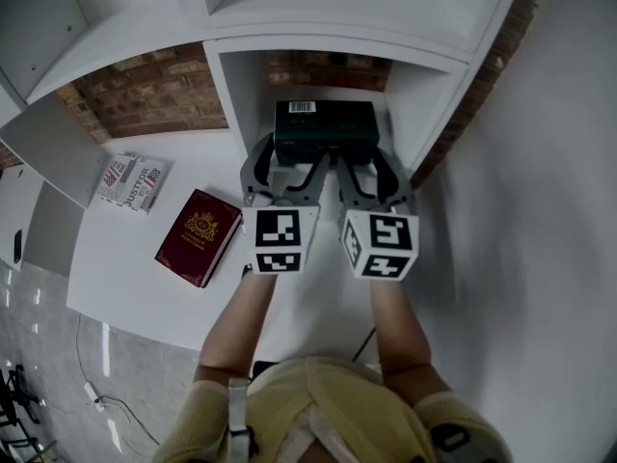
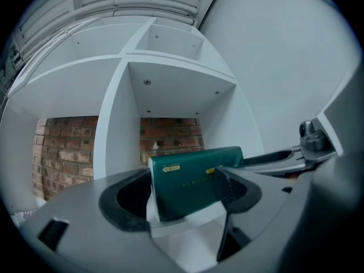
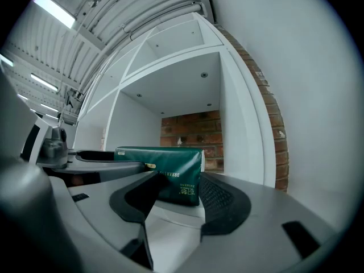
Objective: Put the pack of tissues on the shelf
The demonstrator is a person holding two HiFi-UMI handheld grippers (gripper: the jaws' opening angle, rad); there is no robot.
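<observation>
Since the pack of tissues already rests on the floor of the shelf, in the compartment next to the wall, the task looks nearly done; what seems left is to nudge it deeper if needed and draw both tools back. The pack lies flat near the front edge of that compartment, its long side facing the person. The left claw is spread around the pack's left end, one jaw beside the end and the other against the front face. The right claw is spread the same way around the right end. Neither appears to pinch the pack; they bracket it between them
</observation>
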